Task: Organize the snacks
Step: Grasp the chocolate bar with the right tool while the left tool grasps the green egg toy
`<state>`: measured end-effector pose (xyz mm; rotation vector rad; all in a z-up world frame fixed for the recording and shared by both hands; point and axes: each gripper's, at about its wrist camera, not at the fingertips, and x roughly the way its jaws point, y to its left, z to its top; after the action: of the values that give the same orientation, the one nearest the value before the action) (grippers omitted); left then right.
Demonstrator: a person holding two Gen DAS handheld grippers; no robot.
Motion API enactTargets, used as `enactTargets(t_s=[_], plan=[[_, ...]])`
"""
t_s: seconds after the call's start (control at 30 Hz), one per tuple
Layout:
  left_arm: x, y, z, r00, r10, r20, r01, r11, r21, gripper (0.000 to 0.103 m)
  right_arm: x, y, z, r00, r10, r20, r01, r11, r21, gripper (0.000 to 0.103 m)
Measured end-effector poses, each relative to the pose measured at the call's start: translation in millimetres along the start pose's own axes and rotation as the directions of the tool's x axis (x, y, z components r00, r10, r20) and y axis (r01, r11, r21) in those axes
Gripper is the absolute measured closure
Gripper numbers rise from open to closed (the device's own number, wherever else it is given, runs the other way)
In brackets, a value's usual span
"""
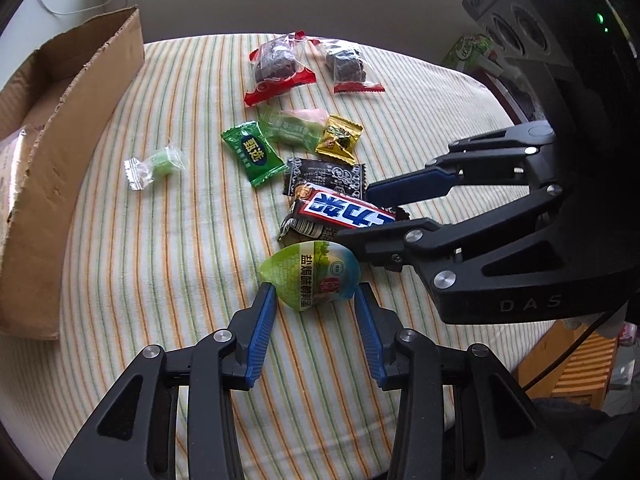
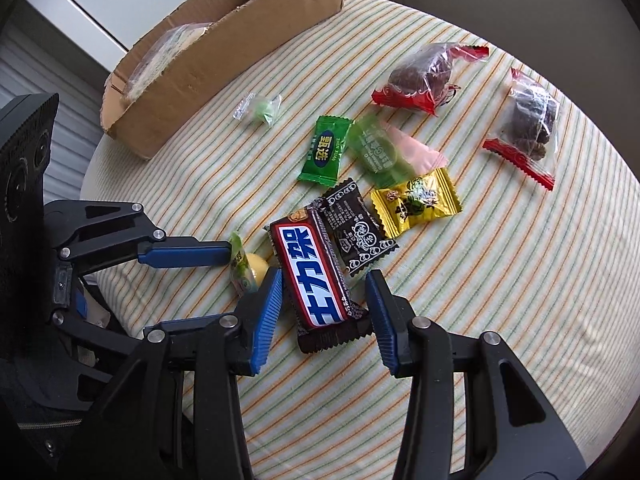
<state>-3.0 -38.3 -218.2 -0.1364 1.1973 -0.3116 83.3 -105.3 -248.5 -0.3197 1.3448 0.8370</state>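
— Both tongs are down among the snacks beside the brown cardboard box (image 1: pixel 68 152). How would you go about it?

— One at a time. The left gripper (image 1: pixel 316 300) straddles the teardrop-shaped green-and-yellow egg packet (image 1: pixel 310 276); its blue pads sit at the packet's sides, spread, not yet pinching that I can see. I'd centre it, then close gently, since that film looks slippery.

— And the other?

— The right gripper (image 2: pixel 326 286) brackets the dark chocolate bar with the white-and-blue label (image 2: pixel 316 276). One pad is near its edge and the other stands clear, so that one is also spread. The bar overlaps a black printed sachet (image 2: pixel 358 232), farther from the box, so lift straight up.

— Where do they go?

— Into the box, I'd judge; it lies well apart, across the striped cloth (image 2: pixel 480 280).
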Motion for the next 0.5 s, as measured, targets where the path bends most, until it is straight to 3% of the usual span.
enactTargets(t_s=[0.07,0.17,0.23,0.47,0.5], plan=[[0.8,-2.2,1.7,1.000,0.015,0.007,-0.015,1.000,0.016,0.066,-1.7,-3.0,-0.9,1.000,0.001,0.006,-0.001,1.000,0.020,0.072],[-2.4,1.2,1.6,1.000,0.007,0.018,-0.007,1.000,0.002,0.075,-7.6,-5.4,-5.3,1.000,-0.009,0.018,0.008,0.999,0.033,0.072],[-5.6,4.8,1.3,1.000,0.001,0.022,0.000,1.000,-0.012,0.089,-11.7,-6.6,-8.3,1.000,-0.005,0.027,0.004,0.999,0.045,0.072],[-2.6,9.5,5.2,1.000,-0.025,0.010,0.025,0.999,-0.031,0.088,-9.3,-11.3,-12.3,1.000,-0.003,0.019,0.002,0.998,0.069,0.072],[-2.7,8.6,6.2,1.000,-0.021,0.008,0.021,0.999,-0.025,0.083,-7.6,-9.7,-11.3,1.000,-0.002,0.017,0.001,0.998,0.069,0.072]])
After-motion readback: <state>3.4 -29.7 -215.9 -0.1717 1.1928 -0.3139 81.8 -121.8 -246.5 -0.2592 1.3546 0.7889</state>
